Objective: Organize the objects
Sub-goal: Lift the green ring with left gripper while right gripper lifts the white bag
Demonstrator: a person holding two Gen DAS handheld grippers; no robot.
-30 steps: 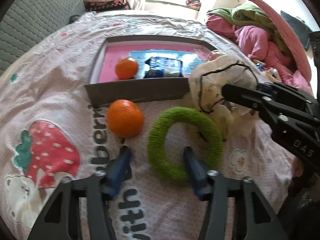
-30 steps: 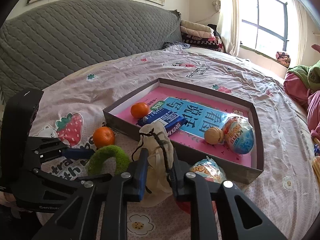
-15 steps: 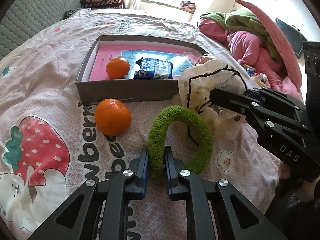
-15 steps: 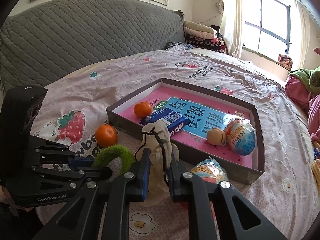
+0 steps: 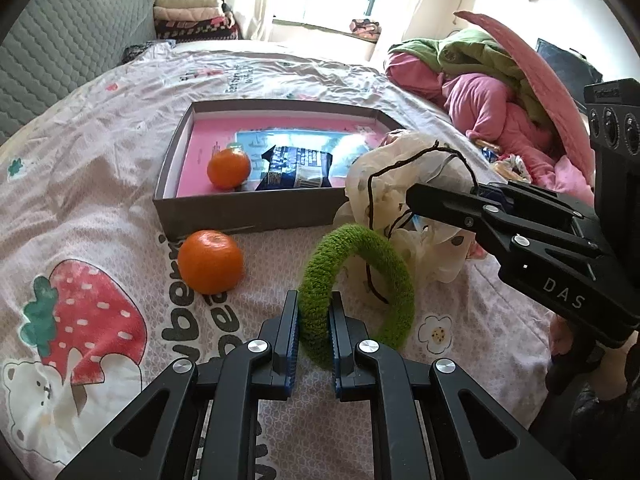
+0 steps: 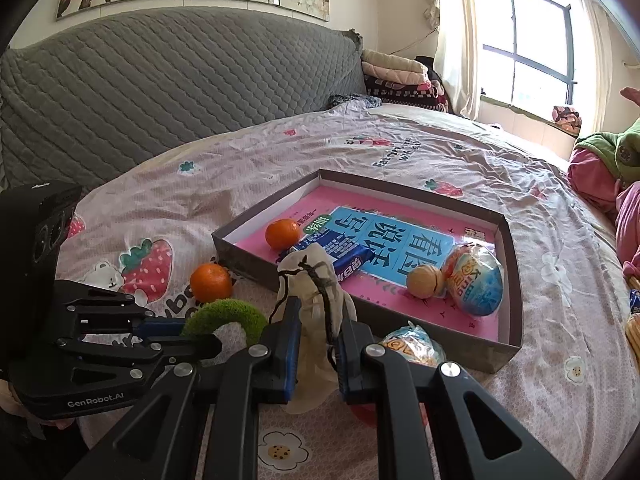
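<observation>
The left tool [image 5: 314, 320] is clenching the near side of the green fuzzy ring [image 5: 356, 280], its jaws having just been closing onto it, and the ring is tilting up off the bed [image 5: 100, 208]. The right tool [image 6: 318, 336] is pinching the cream drawstring pouch [image 6: 316, 292], which is standing just in front of the shallow box [image 6: 504, 344]. A loose orange [image 5: 211, 256] is lying beside the ring, near the box wall.
</observation>
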